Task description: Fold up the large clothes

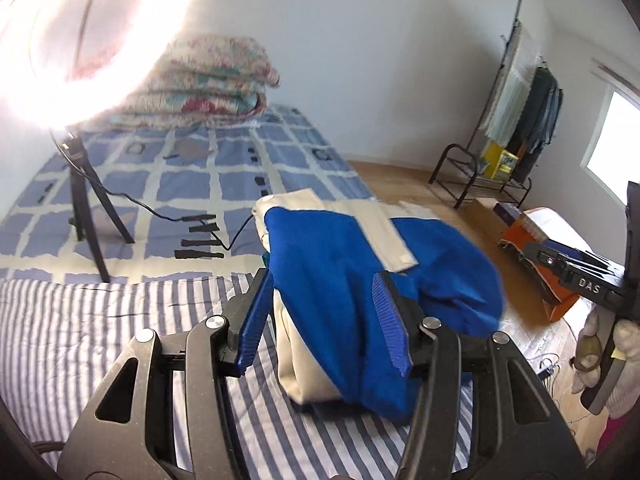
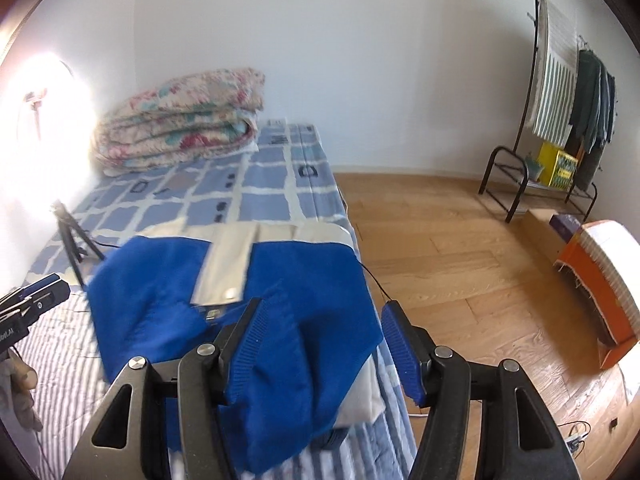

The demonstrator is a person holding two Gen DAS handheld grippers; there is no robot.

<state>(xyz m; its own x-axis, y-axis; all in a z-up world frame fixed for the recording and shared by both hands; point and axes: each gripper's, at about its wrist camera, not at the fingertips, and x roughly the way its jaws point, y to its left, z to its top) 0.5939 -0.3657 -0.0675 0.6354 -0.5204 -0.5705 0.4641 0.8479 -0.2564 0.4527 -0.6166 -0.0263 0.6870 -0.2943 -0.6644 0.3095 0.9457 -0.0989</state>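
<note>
A blue and cream garment [image 1: 344,276] lies folded in a bundle on the striped bed cover [image 1: 100,320], near the bed's right edge. My left gripper [image 1: 326,322] is open, its blue pads on either side of the garment's near end, not closed on it. In the right wrist view the same garment [image 2: 224,308] lies in front of my right gripper [image 2: 326,346], which is open wide above its near right corner. The right gripper also shows at the right edge of the left wrist view [image 1: 576,272]; the left gripper shows at the left edge of the right wrist view [image 2: 32,300].
A ring light on a black tripod [image 1: 86,208] stands on the checked blue bedspread [image 1: 224,168], its cable trailing to the garment. A folded floral blanket [image 2: 180,120] lies at the head. A clothes rack [image 2: 568,100] and an orange box [image 2: 600,292] stand on the wooden floor.
</note>
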